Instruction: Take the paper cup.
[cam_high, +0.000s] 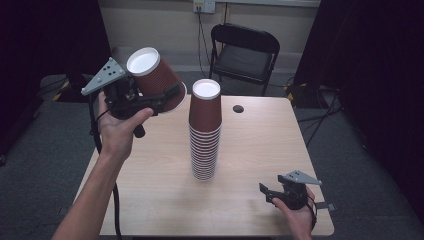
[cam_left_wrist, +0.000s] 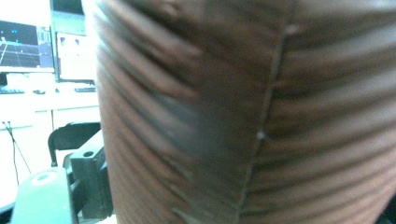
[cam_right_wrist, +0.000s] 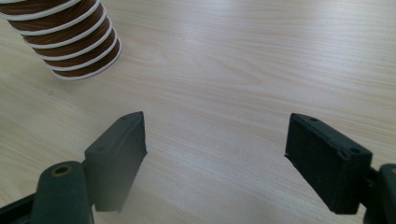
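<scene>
A tall stack of upside-down brown paper cups (cam_high: 205, 130) stands in the middle of the wooden table (cam_high: 260, 150). My left gripper (cam_high: 167, 97) is in the air to the left of the stack's top. It is shut on a single brown cup (cam_high: 152, 75), which is tilted with its white bottom facing up and left. The ribbed wall of that cup (cam_left_wrist: 243, 116) sits close in front of the left gripper view. Near the table's front right corner my right gripper (cam_high: 265, 192) rests low and open. Between its jaws (cam_right_wrist: 215, 149) there is bare wood, with the stack's lowest rims (cam_right_wrist: 70, 42) beyond at upper left.
A black folding chair (cam_high: 245, 50) stands behind the table's far edge. A small dark hole (cam_high: 238, 108) marks the tabletop at the back right. Dark curtains hang on both sides. Monitors (cam_left_wrist: 25, 44) on a desk appear past the held cup.
</scene>
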